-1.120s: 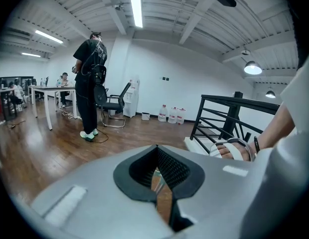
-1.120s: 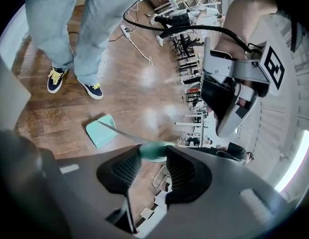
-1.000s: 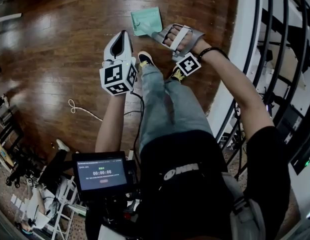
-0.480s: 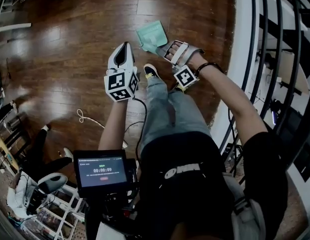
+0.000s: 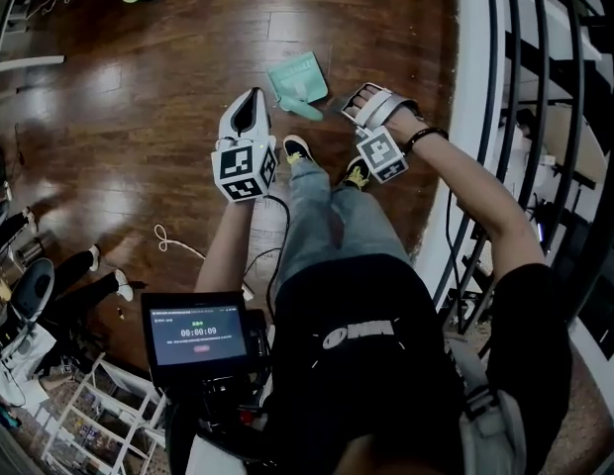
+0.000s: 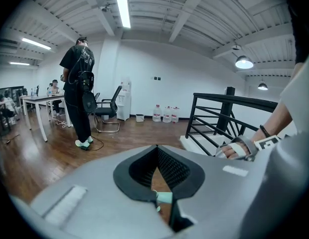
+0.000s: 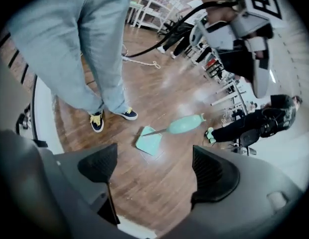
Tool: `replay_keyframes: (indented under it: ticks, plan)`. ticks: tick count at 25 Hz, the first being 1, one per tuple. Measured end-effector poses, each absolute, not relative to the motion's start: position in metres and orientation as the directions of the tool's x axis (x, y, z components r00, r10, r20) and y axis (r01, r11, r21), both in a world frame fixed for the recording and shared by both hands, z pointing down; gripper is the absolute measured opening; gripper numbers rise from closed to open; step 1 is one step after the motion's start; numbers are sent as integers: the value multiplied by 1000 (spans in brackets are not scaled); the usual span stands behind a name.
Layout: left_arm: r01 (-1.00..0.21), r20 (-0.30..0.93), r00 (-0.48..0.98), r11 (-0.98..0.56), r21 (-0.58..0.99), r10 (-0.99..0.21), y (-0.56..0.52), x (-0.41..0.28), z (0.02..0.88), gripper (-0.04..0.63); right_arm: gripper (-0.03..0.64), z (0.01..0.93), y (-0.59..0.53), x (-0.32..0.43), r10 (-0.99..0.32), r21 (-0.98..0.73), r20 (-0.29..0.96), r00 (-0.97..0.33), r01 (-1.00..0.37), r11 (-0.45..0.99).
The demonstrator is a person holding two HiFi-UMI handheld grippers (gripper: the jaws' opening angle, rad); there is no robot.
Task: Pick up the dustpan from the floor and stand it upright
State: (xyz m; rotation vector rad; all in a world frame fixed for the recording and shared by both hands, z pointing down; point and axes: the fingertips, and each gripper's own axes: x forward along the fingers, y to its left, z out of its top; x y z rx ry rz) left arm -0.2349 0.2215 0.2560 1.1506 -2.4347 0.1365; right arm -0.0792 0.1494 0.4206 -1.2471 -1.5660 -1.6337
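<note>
The teal dustpan (image 5: 297, 75) is sitting on the wooden floor (image 5: 139, 87), and it looks to be resting on its pan with the handle rising free, though the steep head view is making that hard to confirm. The right gripper (image 7: 154, 171) is hanging just right of the dustpan, its claw opening wide with only bare floor between the pads. The left gripper (image 6: 157, 169) is hovering just left of the dustpan with its claw pinched together on nothing; a teal sliver is showing through the gap beyond it.

The risk, as I am judging it: nothing is gripping the dustpan, so a light pan under a long handle is liable to topple. A spreading jaw, a passing wrist or the yellow-laced shoes (image 5: 296, 148) just behind the dustpan could be brushing the handle and knocking it flat.

The chest screen (image 5: 199, 336) is showing a timer reading 00:00:09; the white print on the black shirt is staying unreadable
</note>
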Motion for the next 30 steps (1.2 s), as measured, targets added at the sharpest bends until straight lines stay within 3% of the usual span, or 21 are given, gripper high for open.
replay_keyframes:
  ticks: [5,8,10,11,13,14,15,17,30]
  plan:
    - [-768,371,-564,634,94,-738,212,-240,225,20,476,319,153,-128,355,481,774,-525,851,210]
    - [-790,322,-564,611,61,-761,200,-252,214,20,467,259,144,-174,419,498,638,-647,761,416]
    - [-802,282,-564,596,39,-776,193,-252,198,20,420,209,134,-191,458,500,494,-739,673,546]
    - [-804,260,-565,593,36,-783,190,-249,188,20,337,179,125,-193,478,473,376,-794,608,638]
    - [-799,216,-577,600,52,-787,187,-245,169,18,6,129,92,-197,439,235,99,-893,450,862]
    - [-791,203,-585,608,67,-785,186,-245,165,18,3,121,72,-200,383,55,24,-924,383,922]
    - [-784,200,-591,615,82,-781,186,-246,164,18,3,121,56,-200,334,-95,-7,-942,333,938]
    - [-782,206,-589,615,99,-781,183,-244,166,18,2,126,39,-196,273,-230,-28,-962,272,934]
    - [-836,186,-521,542,84,-833,131,-233,142,18,3,125,20,-186,238,-268,-28,-971,237,934]
